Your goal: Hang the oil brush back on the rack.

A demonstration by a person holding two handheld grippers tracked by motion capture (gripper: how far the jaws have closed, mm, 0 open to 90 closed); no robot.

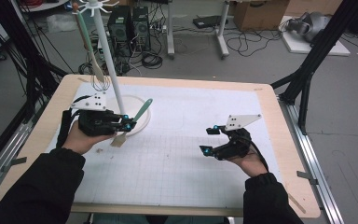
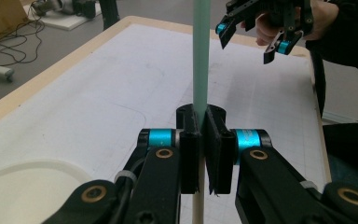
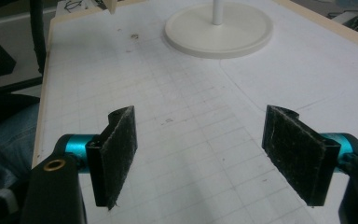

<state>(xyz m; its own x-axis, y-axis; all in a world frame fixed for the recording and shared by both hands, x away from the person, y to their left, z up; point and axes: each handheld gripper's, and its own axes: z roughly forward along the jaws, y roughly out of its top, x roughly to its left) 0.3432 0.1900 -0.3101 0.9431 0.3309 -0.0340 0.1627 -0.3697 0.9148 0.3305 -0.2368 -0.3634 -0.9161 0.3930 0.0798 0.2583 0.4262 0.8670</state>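
Observation:
A spatula with a pale green handle [image 1: 143, 111] and a wooden blade [image 1: 119, 140] is clamped in my left gripper [image 1: 129, 122], tilted over the near rim of the stand's round white base [image 1: 137, 126]. In the left gripper view the jaws [image 2: 200, 144] are shut on the green handle [image 2: 200, 56], which rises straight up. A second green-handled spatula [image 1: 87, 44] hangs from a hook at the top of the white stand pole [image 1: 109, 60]. My right gripper [image 1: 206, 140] hovers open over the mat at the right, its pads [image 3: 119, 149] wide apart with nothing between them.
A white gridded mat [image 1: 177, 154] covers the wooden table [image 1: 289, 177]. The stand base [image 3: 219, 28] lies far ahead of the right gripper. My right gripper [image 2: 256, 35] shows far off in the left gripper view. Black frame posts and cables stand beyond the table.

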